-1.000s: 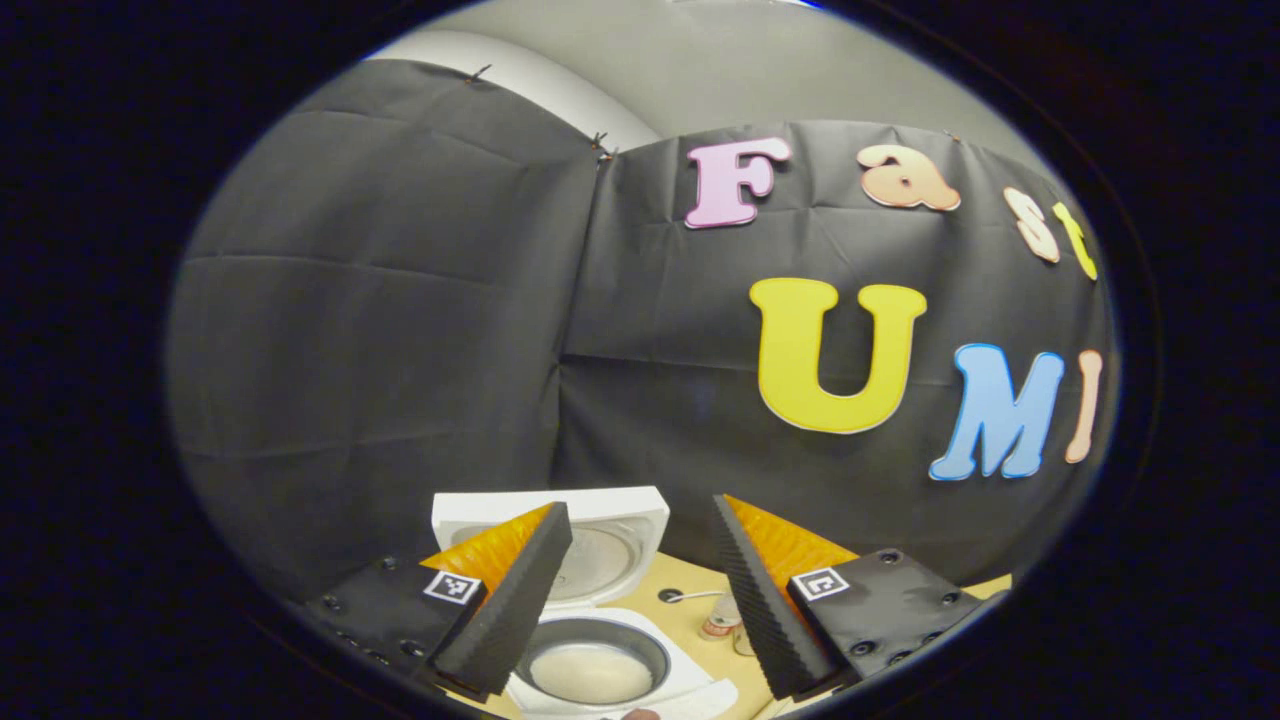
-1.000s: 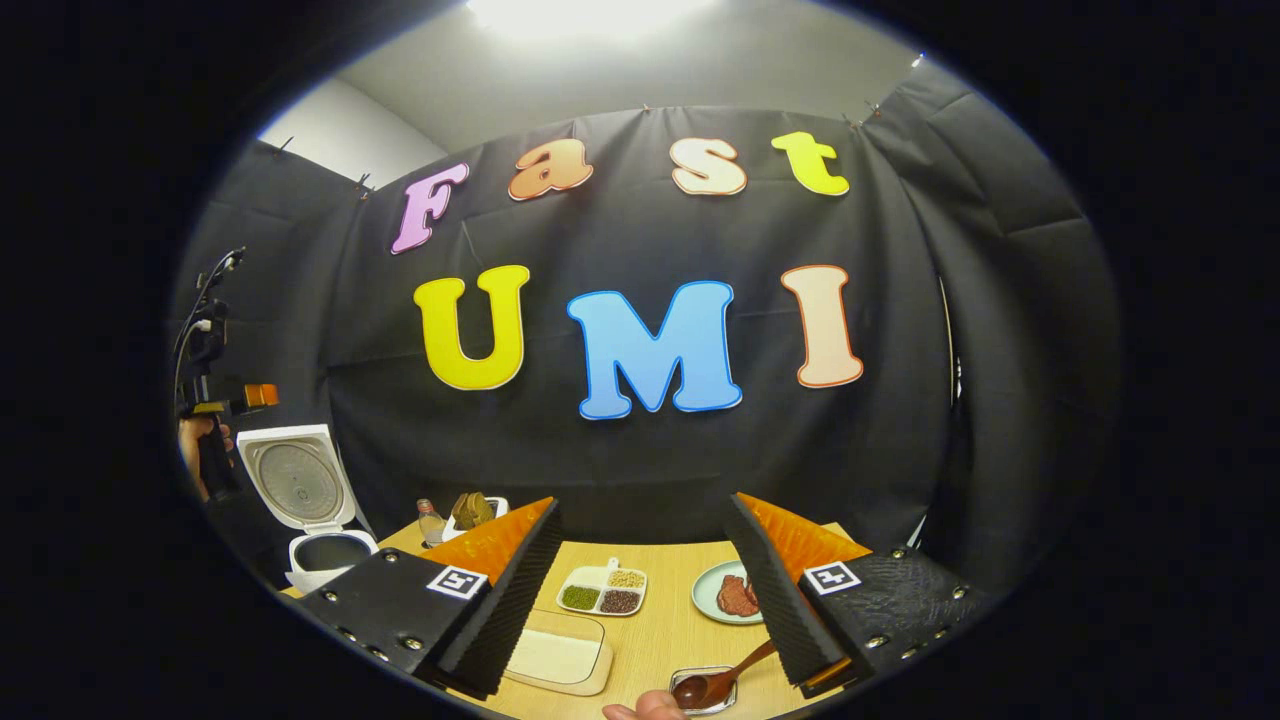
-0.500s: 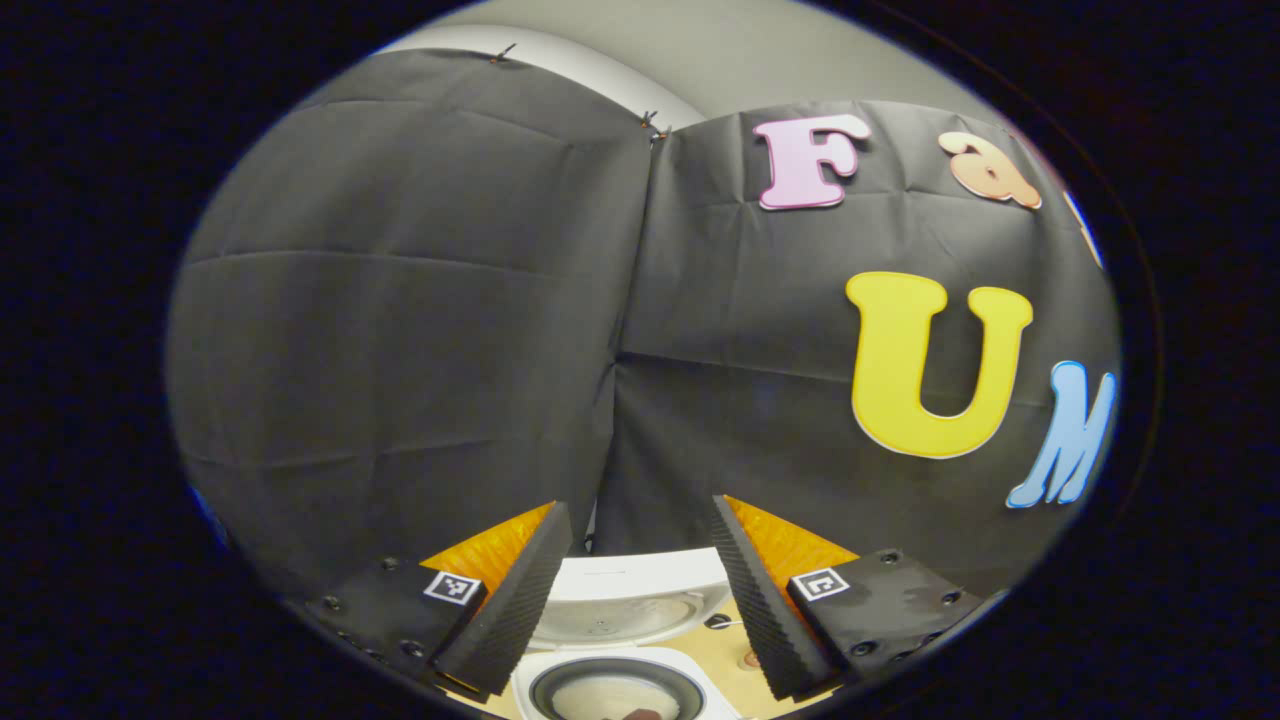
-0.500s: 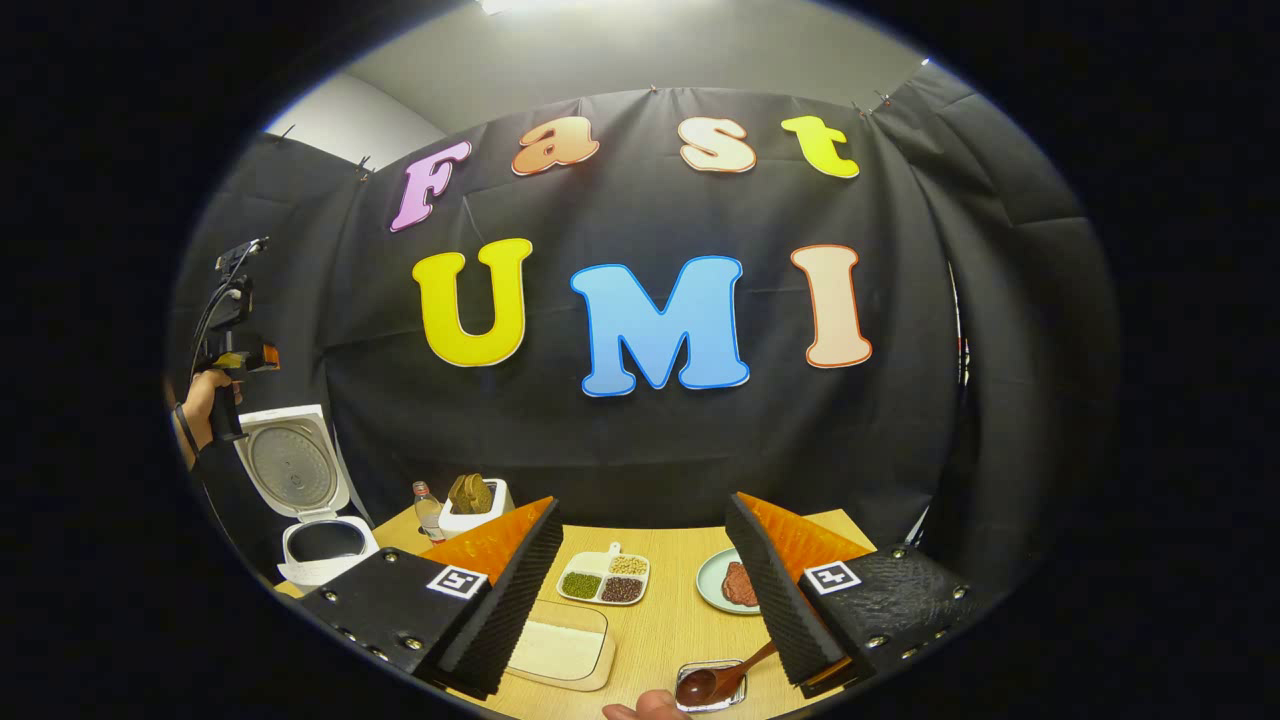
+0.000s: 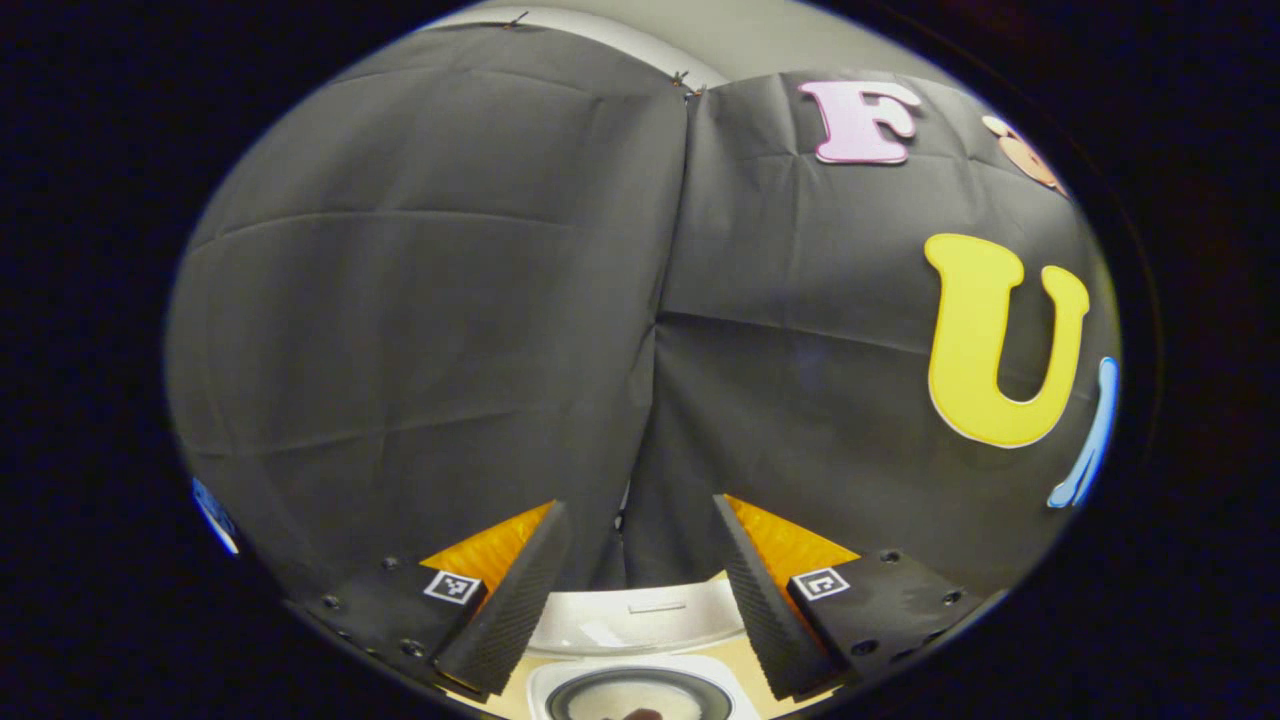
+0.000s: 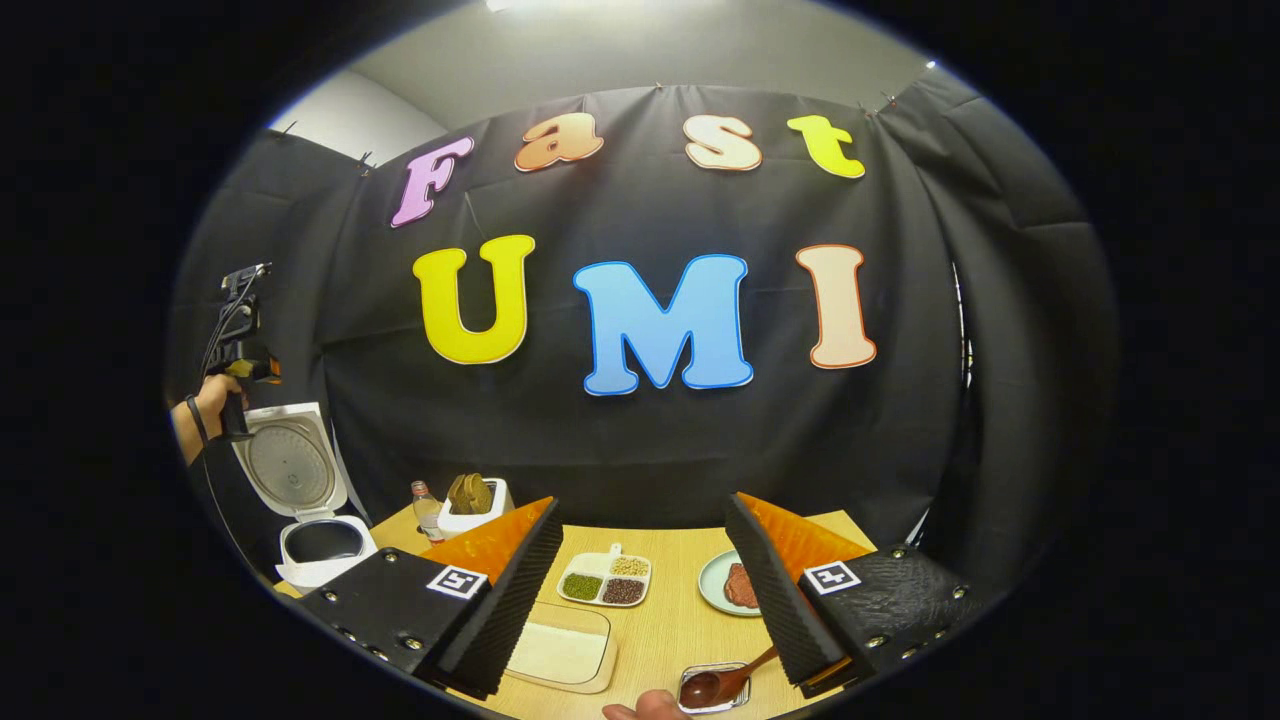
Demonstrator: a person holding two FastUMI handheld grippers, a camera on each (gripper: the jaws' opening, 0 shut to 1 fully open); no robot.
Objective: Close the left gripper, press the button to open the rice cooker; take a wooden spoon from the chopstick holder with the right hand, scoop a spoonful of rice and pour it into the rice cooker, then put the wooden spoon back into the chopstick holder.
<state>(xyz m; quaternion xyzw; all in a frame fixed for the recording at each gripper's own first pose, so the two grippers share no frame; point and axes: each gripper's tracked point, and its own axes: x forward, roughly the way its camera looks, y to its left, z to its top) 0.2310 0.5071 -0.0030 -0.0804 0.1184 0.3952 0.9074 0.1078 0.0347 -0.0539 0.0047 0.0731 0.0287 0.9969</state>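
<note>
Left gripper view has my left gripper (image 5: 635, 585) held up high with its jaws spread apart and nothing between them, facing the black cloth wall. Just below and beyond the fingers stands the white rice cooker (image 5: 640, 690), its lid (image 5: 640, 620) swung up and open, and I can look down into the dark round inner pot, where pale rice lies at the bottom. Right gripper view has my right gripper (image 6: 645, 590) likewise wide open and empty, hovering over the light wooden table (image 6: 670, 625). Between its fingers on the table lie a white divided dish of green, brown and pale grains (image 6: 604, 580) and, nearer to me, a shallow rectangular tray of white rice (image 6: 560, 650). To the right sits a pale green round plate with a reddish piece of food (image 6: 735, 585). A dark brown wooden spoon (image 6: 720, 683) rests with its bowl in a small clear square dish at the lower edge, its handle running up toward my right finger; a fingertip shows just beside that dish. Far left on the table the rice cooker (image 6: 320, 545) stands with its lid upright, and a hand (image 6: 205, 400) holds my left gripper above it. Near it stand a small bottle (image 6: 428, 508) and a white holder with brown items (image 6: 472, 505).
</note>
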